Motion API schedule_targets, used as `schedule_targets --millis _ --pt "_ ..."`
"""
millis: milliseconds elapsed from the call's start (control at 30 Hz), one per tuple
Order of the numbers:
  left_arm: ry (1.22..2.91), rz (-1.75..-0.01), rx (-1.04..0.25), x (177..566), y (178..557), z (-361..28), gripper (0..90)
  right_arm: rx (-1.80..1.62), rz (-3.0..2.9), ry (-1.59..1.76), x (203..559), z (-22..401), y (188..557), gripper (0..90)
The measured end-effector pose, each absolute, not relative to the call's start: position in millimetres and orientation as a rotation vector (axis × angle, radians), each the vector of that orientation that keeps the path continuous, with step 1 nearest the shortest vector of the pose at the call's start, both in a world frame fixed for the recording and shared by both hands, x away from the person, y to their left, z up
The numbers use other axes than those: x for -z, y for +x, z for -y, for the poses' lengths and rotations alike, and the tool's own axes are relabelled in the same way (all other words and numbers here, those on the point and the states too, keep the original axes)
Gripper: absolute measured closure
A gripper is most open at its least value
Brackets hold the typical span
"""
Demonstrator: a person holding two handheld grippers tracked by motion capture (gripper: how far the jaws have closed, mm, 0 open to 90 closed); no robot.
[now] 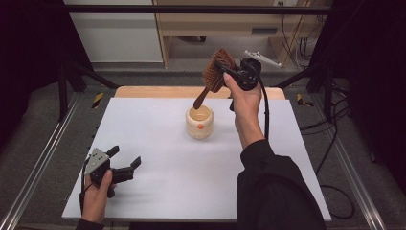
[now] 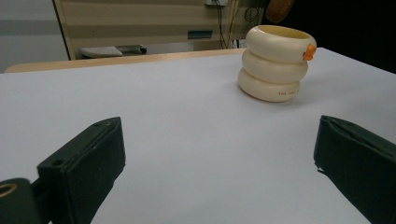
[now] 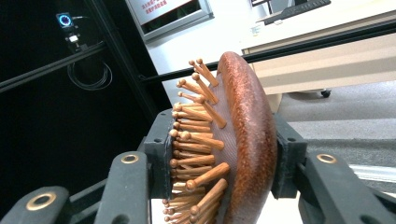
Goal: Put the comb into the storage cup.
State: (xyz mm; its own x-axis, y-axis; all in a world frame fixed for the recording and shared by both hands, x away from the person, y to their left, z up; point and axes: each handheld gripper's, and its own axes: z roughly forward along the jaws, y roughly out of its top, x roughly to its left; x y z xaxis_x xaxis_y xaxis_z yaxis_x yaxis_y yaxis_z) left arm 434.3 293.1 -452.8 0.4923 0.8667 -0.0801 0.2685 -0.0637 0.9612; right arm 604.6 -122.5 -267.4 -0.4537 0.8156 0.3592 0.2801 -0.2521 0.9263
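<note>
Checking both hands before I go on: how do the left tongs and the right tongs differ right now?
The left tongs stand open and empty; the right tongs are shut on the wooden hairbrush. The left tongs sit low near the table's front edge; the right tongs are raised above the cream cup. Both have black jaws and are hand-held.

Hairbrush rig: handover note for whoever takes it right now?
Right tool: shut on the wooden hairbrush, clamped across its head with the bristle pins against one pad, held up in the air, handle slanting down toward the cream cup.
Left tool: open, holding nothing, low over the near left part of the white table.
Cup: upright mid-table, ringed body, small orange mark on its side.
Done: brush gripped and lifted, its handle tip just above the cup's rim in the high view.
Left: likely lower the handle into the cup and release; the brush is not in it yet.
</note>
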Motion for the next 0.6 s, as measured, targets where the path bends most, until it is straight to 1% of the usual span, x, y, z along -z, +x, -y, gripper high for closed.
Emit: schedule_targets --millis 600 --pt "1.604 -1.0 -0.658 452.8 434.3 -293.0 2.2 -1.725 -1.612 1.321 270.5 121.8 605.5 52.3"
